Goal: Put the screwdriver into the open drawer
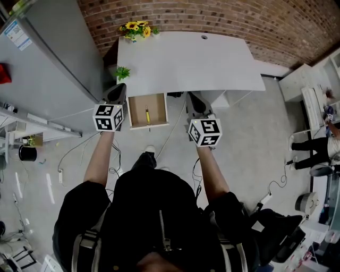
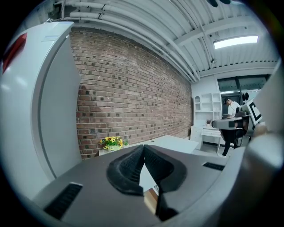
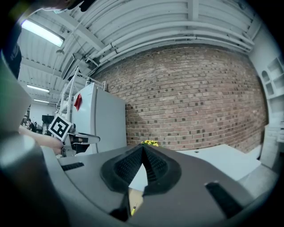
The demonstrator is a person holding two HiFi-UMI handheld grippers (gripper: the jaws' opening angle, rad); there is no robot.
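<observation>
Black ribbed rubber lines both claws. The left claw (image 2: 143, 146) is pressed together, its two curved pads meeting at the tips with nothing between them. The right claw (image 3: 143, 147) is pressed together in the same way and also carries nothing. Each sits in a smooth matt grey housing. From the head view, the left claw (image 1: 121, 87) and right claw (image 1: 192, 97) point at the bench edge on either side of the drawer (image 1: 162, 111), each backed by a white cube with black square markers.

The drawer is a shallow box of pale wood, pulled out from under the bench. The screwdriver (image 1: 147, 115) lies inside on its floor, slim with a yellow handle, its length running front to back. In the right gripper view a sliver of it (image 3: 133, 208) shows below the pads.

The bench (image 1: 186, 61) has a plain, smooth white top with a curved far edge and a small round hole near the back. A bunch of yellow flowers (image 1: 137, 29) stands at its far left corner, and a small green plant (image 1: 122, 72) sits on its left edge. Behind it runs a rough red brick wall (image 1: 212, 16). A tall grey fridge (image 1: 48, 64) stands to the left. The floor (image 1: 249, 138) is pale and glossy, with thin cables (image 1: 74, 151) trailing over it.
</observation>
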